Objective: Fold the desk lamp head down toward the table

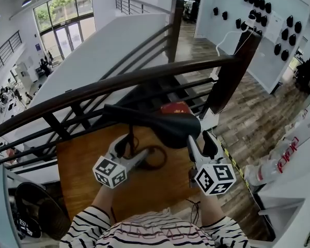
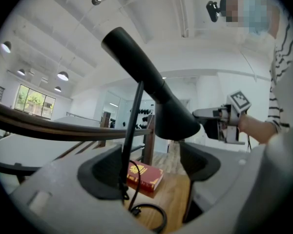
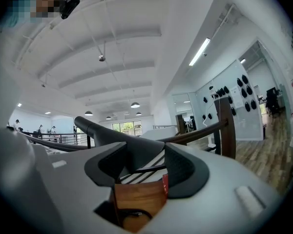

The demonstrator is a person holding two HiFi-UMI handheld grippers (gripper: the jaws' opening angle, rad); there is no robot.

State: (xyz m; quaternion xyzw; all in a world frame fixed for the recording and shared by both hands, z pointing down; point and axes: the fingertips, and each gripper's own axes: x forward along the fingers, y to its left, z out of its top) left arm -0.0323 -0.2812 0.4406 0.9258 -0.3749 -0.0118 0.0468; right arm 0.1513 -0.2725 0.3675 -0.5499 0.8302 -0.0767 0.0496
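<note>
Head view shows the desk lamp head (image 1: 168,124), a black cone, lying nearly level across the middle of the frame, above the wooden tabletop (image 1: 82,159) and in front of the dark railing (image 1: 119,81). My left gripper (image 1: 128,141) sits to its lower left, jaws spread around the thin lamp stem (image 2: 132,130). In the left gripper view the stem runs down just beside the pad on the frame's left, while the other pad stands well clear, so nothing is clamped. I judge this gripper is placed there to steady the stem while the head swings. My right gripper (image 1: 200,137) is at the wide end of the head, likewise released: in the right gripper view the black shade shows between the parted jaws and neither pad presses it. A red book (image 1: 174,107) and a coiled cable (image 1: 156,158) lie on the tabletop below. With the head this low, I take the fold as nearly or fully done
</note>
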